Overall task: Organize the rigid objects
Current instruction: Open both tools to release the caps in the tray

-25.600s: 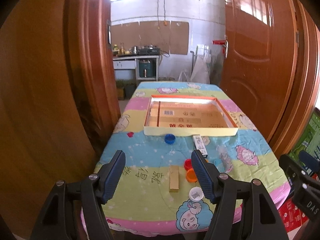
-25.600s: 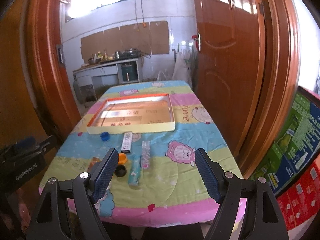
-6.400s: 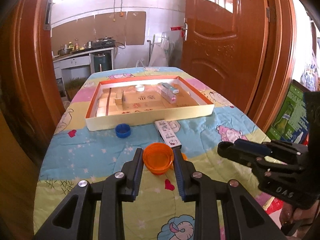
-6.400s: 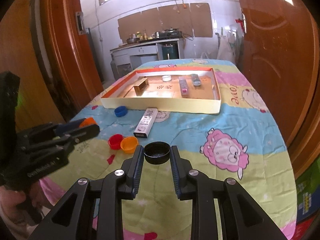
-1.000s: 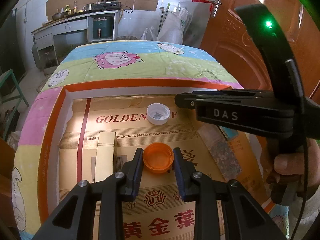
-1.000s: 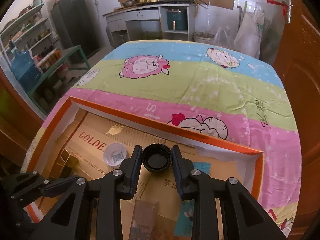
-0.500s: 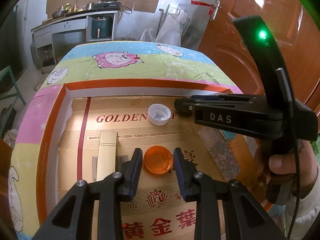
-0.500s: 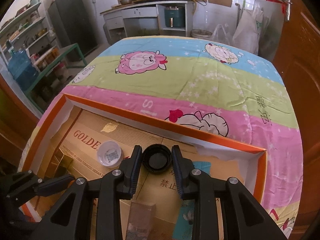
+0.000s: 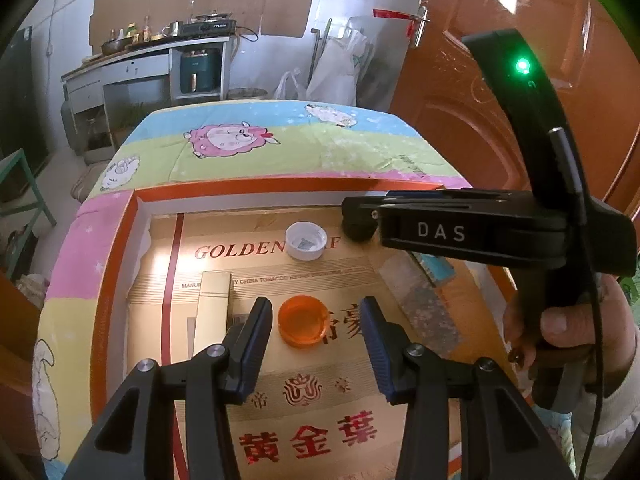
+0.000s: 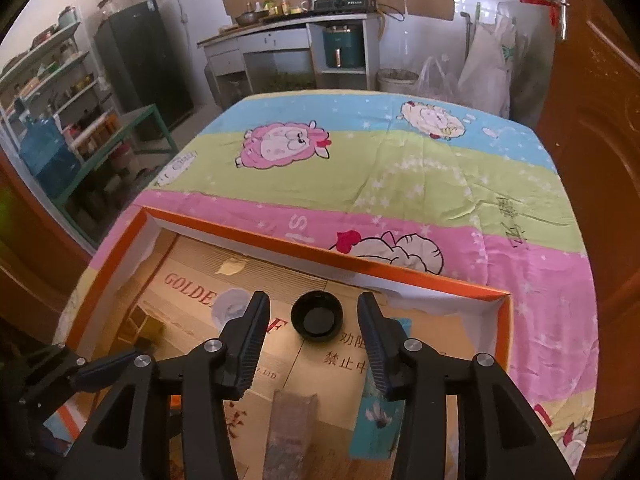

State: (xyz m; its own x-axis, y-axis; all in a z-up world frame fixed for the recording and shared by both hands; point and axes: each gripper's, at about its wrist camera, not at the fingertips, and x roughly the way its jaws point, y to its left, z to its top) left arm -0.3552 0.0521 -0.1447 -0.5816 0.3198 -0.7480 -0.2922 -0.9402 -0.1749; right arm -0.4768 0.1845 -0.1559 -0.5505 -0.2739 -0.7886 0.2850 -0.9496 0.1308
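Left gripper (image 9: 316, 326): jaws opening, orange cap (image 9: 303, 321) loose between them on tray (image 9: 116, 264) floor | Right gripper (image 10: 314, 330): jaws opening, black cap (image 10: 317, 315) free between them, near tray's far wall | White cap (image 9: 306, 235): in tray, left of black cap | Tray: on table (image 10: 400, 168).

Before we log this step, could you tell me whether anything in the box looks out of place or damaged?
Nothing stands out. The orange cap and black cap lie flat, open side up, on the cardboard floor of the orange-rimmed box, each between opening tongs that no longer touch it. The white cap and gold block also rest inside.
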